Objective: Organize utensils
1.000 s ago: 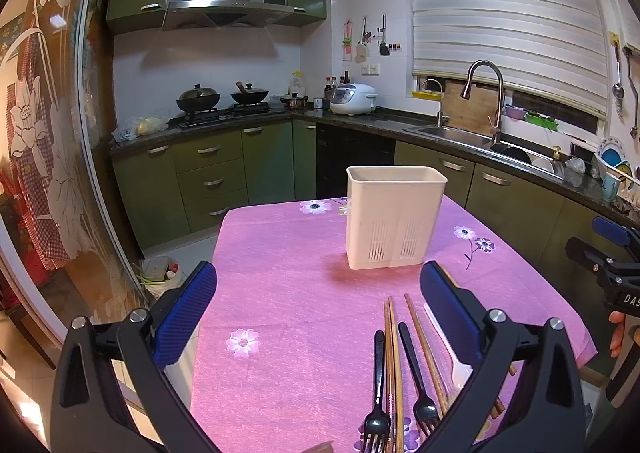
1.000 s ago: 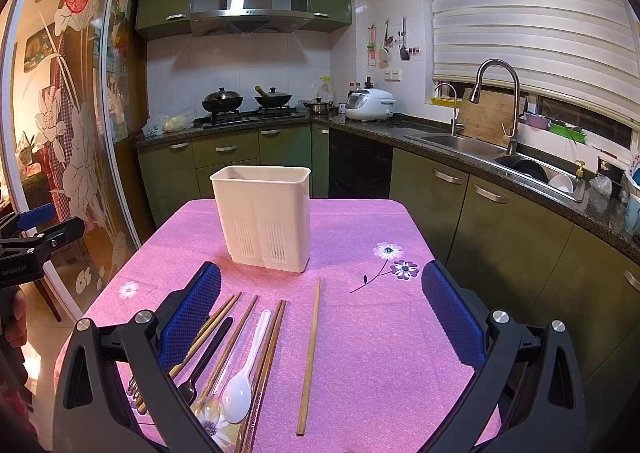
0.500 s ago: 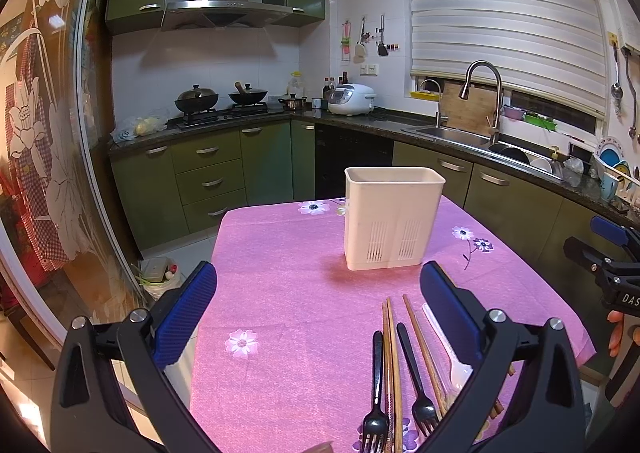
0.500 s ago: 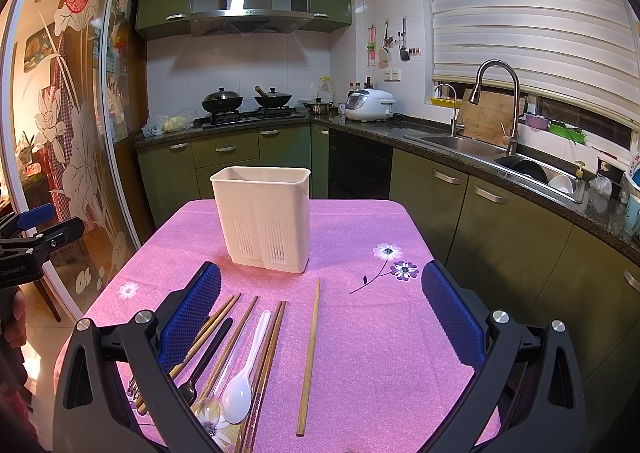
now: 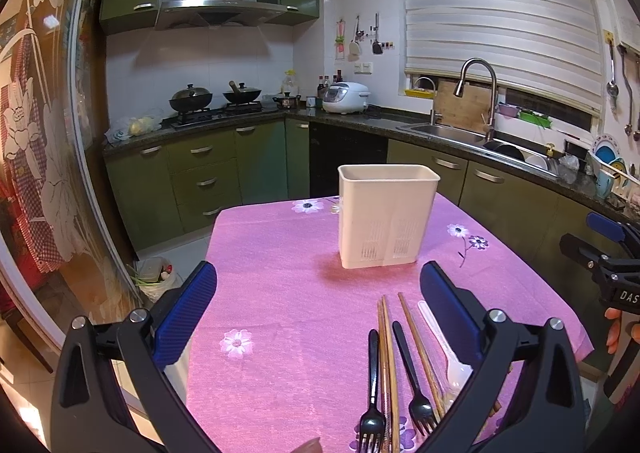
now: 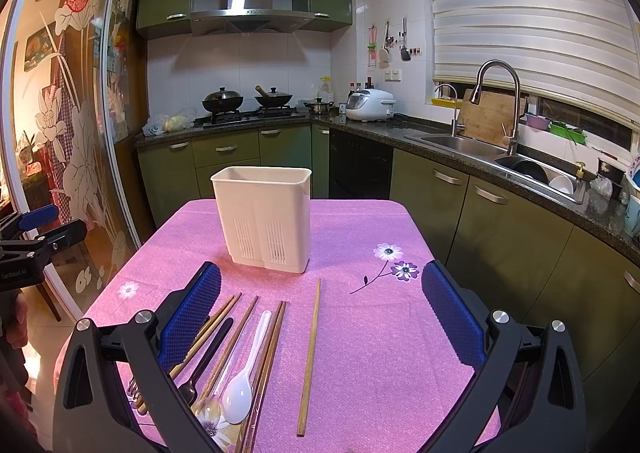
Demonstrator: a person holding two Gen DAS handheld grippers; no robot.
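Observation:
A cream utensil holder [image 5: 386, 215] [image 6: 266, 215] stands upright on the pink table [image 5: 280, 293] [image 6: 380, 333]. Near the front edge lie wooden chopsticks [image 5: 386, 357] [image 6: 310, 353], black forks [image 5: 372, 385] [image 6: 204, 357], a white plastic spoon [image 6: 248, 369] [image 5: 442, 341] and a clear spoon [image 6: 210, 409]. My left gripper [image 5: 318, 313] hovers open above the table, left of the utensils. My right gripper [image 6: 320, 313] is open too, with a single chopstick lying between its fingers' span and the other utensils by its left finger [image 6: 188, 321].
Green kitchen cabinets, a stove with pans [image 6: 246, 99], a rice cooker [image 6: 370, 105] and a sink with tap [image 6: 496, 101] line the far walls. A floral glass door [image 5: 36, 133] stands at the left. A white bin [image 5: 156, 279] sits on the floor beside the table.

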